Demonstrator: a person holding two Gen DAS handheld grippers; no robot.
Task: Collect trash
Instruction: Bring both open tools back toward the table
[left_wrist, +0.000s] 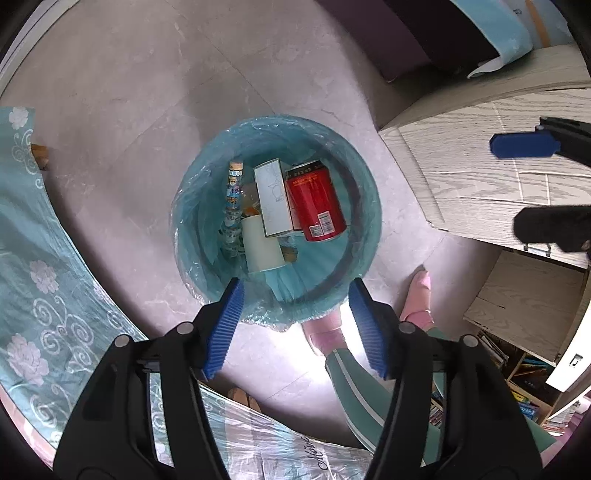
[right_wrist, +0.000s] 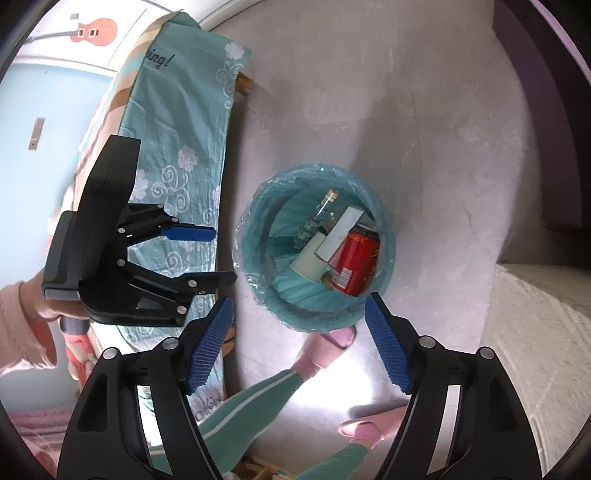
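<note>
Because your left gripper (left_wrist: 293, 325) and right gripper (right_wrist: 299, 338) hang released and empty above the lined bin (left_wrist: 365, 192), the red can (left_wrist: 316, 201) lies inside.

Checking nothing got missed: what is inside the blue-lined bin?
Inside the bin: a red can, white carton, pale cup and a slim bottle. Anything beneath them is covered.

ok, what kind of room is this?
Probably a home living or bedroom: a lined trash bin on a tiled floor, a floral tablecloth, and a low bookshelf.
</note>
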